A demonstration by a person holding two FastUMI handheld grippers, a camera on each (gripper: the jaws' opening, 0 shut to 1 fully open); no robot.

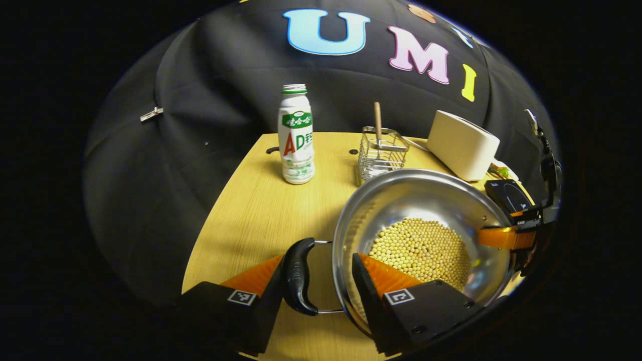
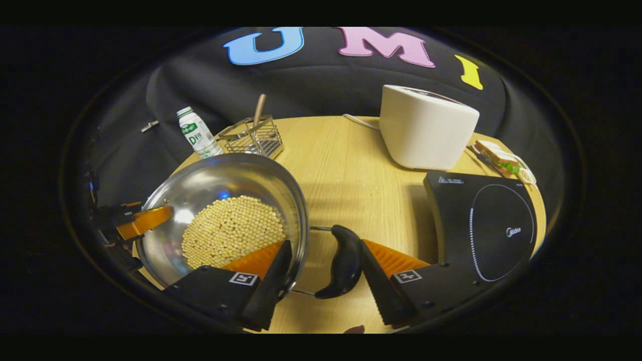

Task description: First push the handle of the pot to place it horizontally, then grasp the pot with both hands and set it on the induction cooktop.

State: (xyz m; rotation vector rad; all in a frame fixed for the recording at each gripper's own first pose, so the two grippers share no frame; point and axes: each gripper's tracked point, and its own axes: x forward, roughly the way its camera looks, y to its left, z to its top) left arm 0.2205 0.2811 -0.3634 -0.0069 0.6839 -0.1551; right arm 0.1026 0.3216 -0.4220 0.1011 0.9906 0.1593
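Observation:
A steel pot (image 1: 401, 200) holding yellow beans (image 1: 421, 248) rests on the wooden table (image 1: 261, 200). My left gripper (image 1: 319, 260) straddles its near black handle (image 1: 298, 276), one finger against the handle and the other inside the rim. In the right gripper view the pot (image 2: 220, 180) lies to the left. My right gripper (image 2: 326, 248) clamps the opposite black handle (image 2: 345, 260) and the rim the same way. The black induction cooktop (image 2: 484, 225) lies just right of that gripper. Each view also shows the other gripper at the pot's far rim.
A white toaster (image 2: 424, 128) stands behind the cooktop, and a sandwich (image 2: 501, 158) lies at the table's right edge. At the back left are a wire basket with a wooden-handled utensil (image 2: 253, 135) and a white drink bottle (image 1: 296, 135).

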